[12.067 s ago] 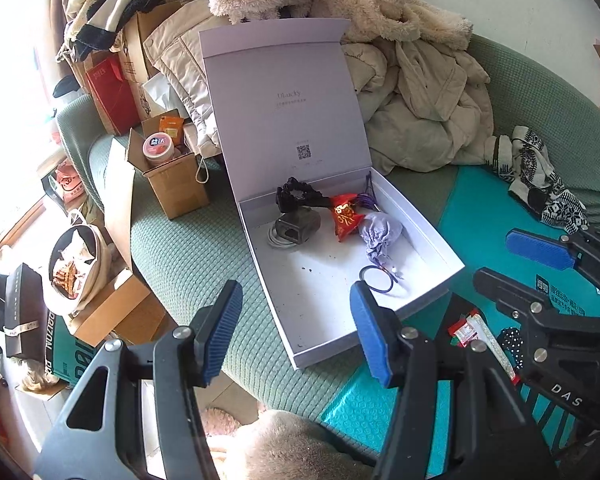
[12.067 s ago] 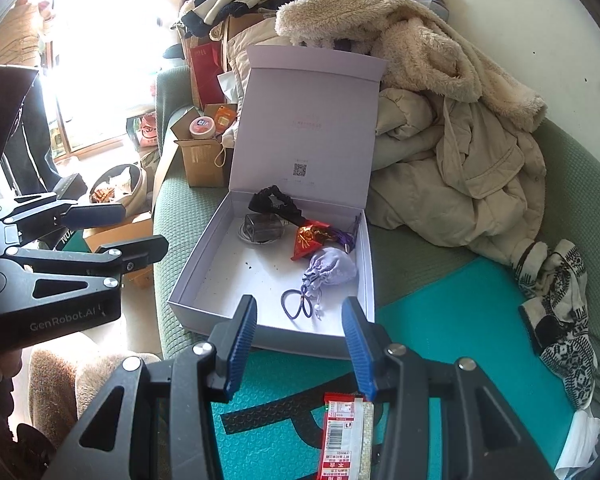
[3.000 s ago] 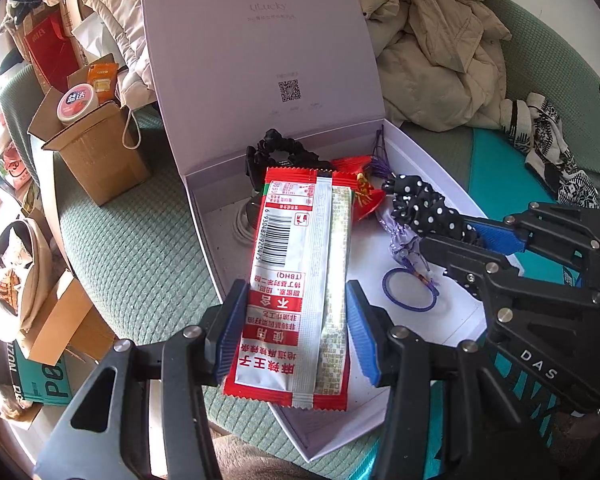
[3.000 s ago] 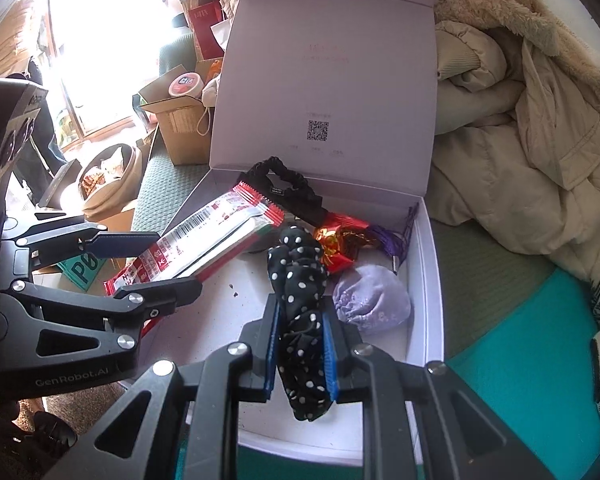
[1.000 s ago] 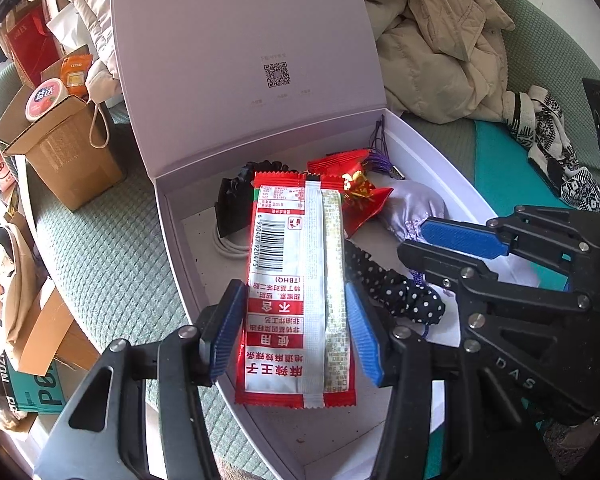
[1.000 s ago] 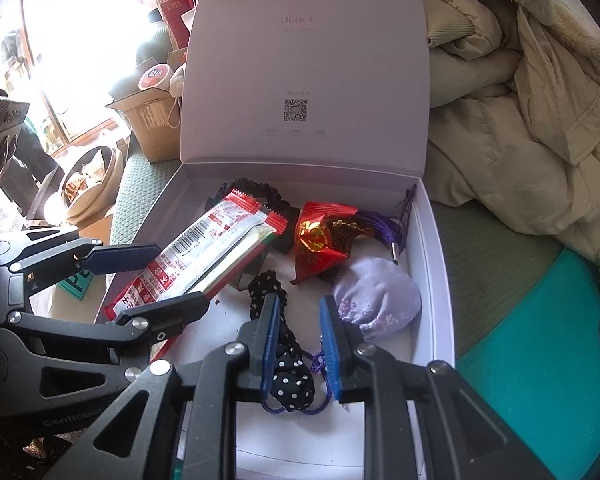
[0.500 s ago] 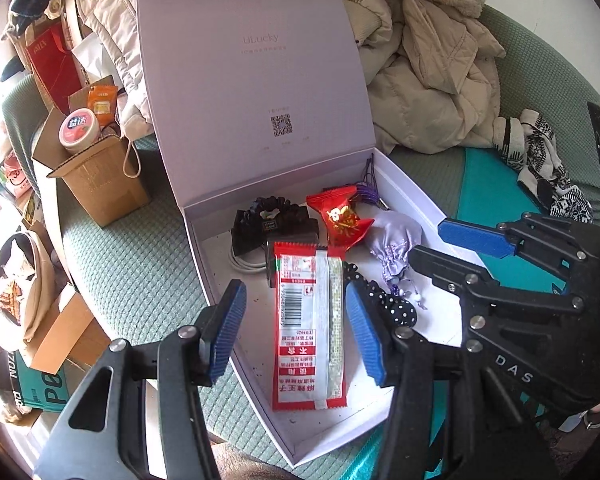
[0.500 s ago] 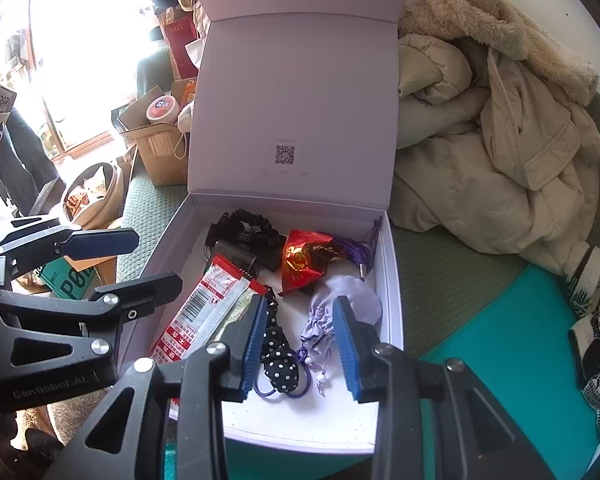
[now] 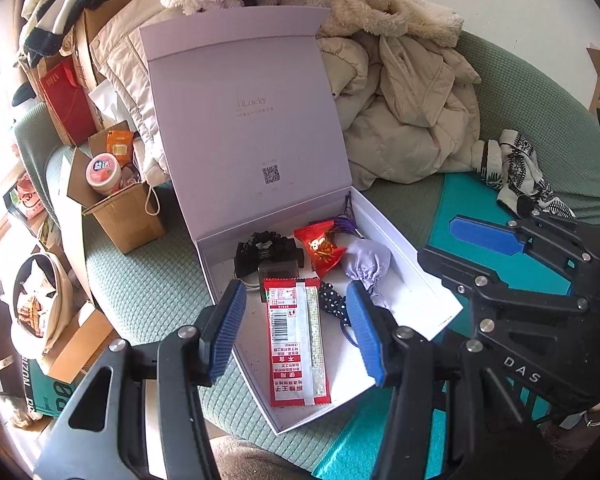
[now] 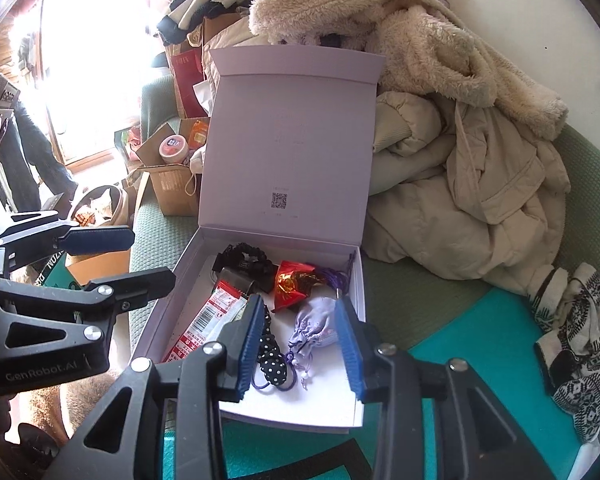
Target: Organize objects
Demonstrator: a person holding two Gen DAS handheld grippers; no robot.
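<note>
A white gift box (image 9: 414, 266) sits with its lid up on the green sofa. A red snack packet (image 9: 296, 340) lies flat in it, and beside that a black polka-dot scrunchie (image 10: 272, 356) rests on a purple hair tie (image 10: 278, 384). Behind them are a lavender pouch (image 10: 316, 324), a red candy wrapper (image 9: 324, 248) and a black scrunchie (image 9: 268, 248). My left gripper (image 9: 296, 320) hovers open above the packet, touching nothing. Over the box's front, my right gripper (image 10: 300, 340) is open too, clear of the scrunchie below it.
Beige coats (image 9: 412, 100) are heaped behind the box. A teal mat (image 9: 460, 200) and a patterned knit (image 9: 520, 172) lie to its right. To the left stands a small cardboard box (image 9: 120, 208) holding a jar, and a basket (image 9: 36, 300) is on the floor. A person (image 10: 28, 160) stands by the window.
Both grippers rose and drew back from the box. The left one let go of the snack packet, which now lies inside. The right jaws opened off the polka-dot scrunchie.
</note>
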